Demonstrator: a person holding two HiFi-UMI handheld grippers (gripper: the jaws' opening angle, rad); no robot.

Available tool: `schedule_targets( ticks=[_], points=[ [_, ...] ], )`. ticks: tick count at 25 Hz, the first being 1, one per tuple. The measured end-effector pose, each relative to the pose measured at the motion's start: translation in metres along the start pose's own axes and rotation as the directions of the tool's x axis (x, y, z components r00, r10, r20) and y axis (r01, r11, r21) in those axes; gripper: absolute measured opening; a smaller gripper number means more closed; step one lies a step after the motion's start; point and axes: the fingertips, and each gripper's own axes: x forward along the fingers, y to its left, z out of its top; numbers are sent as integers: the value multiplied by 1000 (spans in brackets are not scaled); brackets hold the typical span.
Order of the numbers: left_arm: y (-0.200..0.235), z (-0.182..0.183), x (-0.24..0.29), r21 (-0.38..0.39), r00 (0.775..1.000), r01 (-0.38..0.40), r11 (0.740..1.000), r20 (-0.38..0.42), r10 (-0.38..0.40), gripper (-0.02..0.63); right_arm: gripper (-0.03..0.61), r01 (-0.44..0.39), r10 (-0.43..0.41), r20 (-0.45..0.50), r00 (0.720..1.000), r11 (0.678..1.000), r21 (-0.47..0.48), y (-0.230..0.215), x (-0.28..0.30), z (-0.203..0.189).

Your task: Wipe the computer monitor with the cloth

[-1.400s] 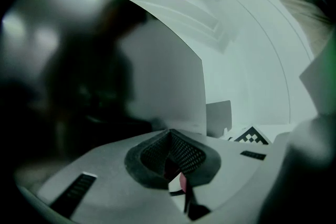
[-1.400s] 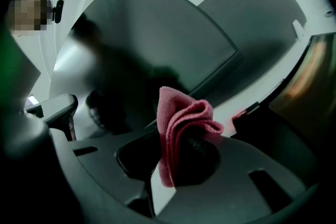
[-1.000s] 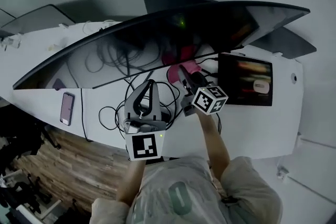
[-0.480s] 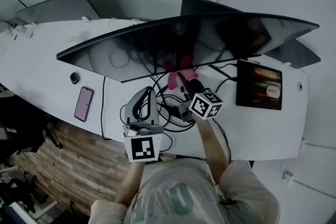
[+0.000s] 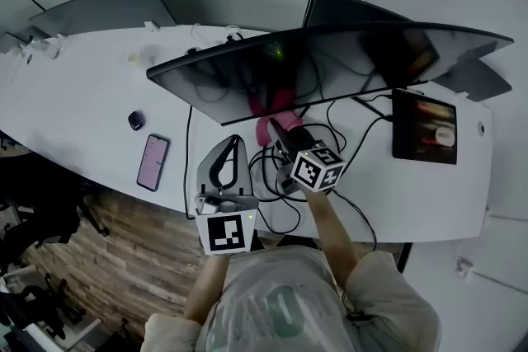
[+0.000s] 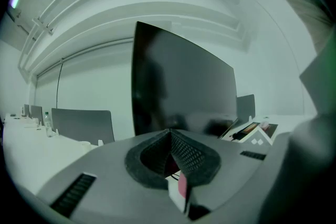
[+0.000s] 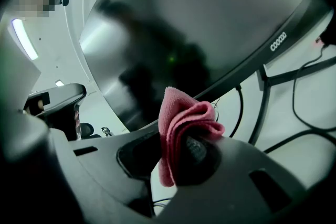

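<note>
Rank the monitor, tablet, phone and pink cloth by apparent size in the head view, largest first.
1. Monitor
2. Tablet
3. Phone and cloth: these look similar. The right gripper hides part of the cloth, so I am leaving them unranked.

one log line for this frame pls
right gripper: shut on pink cloth | near monitor lower edge | left gripper: shut, empty

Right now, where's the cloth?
Pinched in the right gripper, the pink cloth sits near the centre of the head view, just below the monitor and its lower edge, above the cables.
</note>
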Motion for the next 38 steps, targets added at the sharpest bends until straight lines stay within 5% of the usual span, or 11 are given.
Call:
schedule_targets(
  ticks=[20, 38],
  points=[
    [99, -17, -53, -9, 990, -136, 991, -22, 136, 15, 54, -122, 122, -71, 990, 992, -1, 100, 62, -62],
    [128, -25, -77, -11, 975, -220, 975, -36, 219, 15, 54, -163, 164, -33, 986, 986, 40, 150, 79, -73]
  ],
)
